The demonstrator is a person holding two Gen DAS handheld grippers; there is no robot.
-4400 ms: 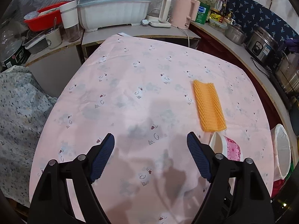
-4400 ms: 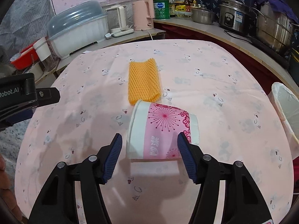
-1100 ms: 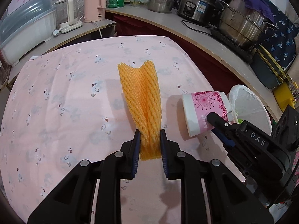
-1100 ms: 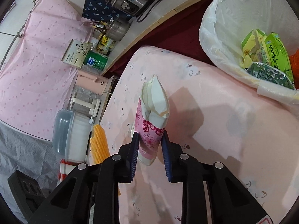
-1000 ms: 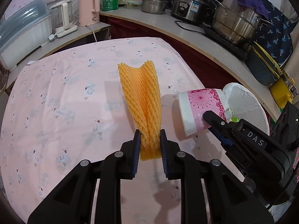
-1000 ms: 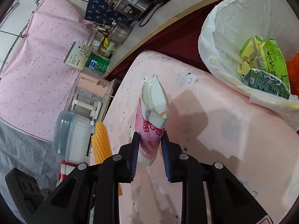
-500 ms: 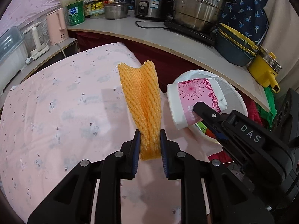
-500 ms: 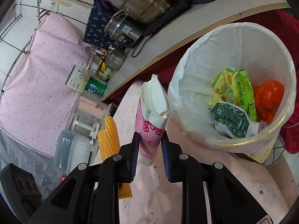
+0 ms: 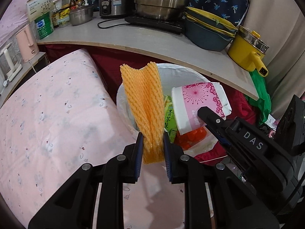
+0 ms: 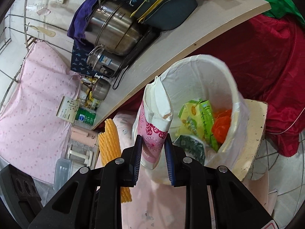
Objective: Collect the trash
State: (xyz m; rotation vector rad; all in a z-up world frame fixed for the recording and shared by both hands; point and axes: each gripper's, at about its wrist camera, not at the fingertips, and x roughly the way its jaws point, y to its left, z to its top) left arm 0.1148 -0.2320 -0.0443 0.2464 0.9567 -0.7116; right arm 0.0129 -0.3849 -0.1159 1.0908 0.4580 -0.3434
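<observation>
Pink-clothed desk (image 9: 47,114) edge, white-lined round trash bin (image 9: 183,72) beside it.
On my left, the left gripper (image 9: 152,148) pinches an orange foam net sleeve (image 9: 143,99) over the bin's near rim; rightward, the right gripper (image 10: 153,152) squeezes a crushed pink-and-white paper cup (image 10: 155,114) above the bin.

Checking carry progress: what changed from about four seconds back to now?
Both grippers were open over the table then. Since, the left gripper shut on the orange foam net and the right gripper squashed the pink paper cup flat; both were lifted off the pink tablecloth and carried over the white-lined trash bin. Unchanged: nothing released yet, bin contents the same.
</observation>
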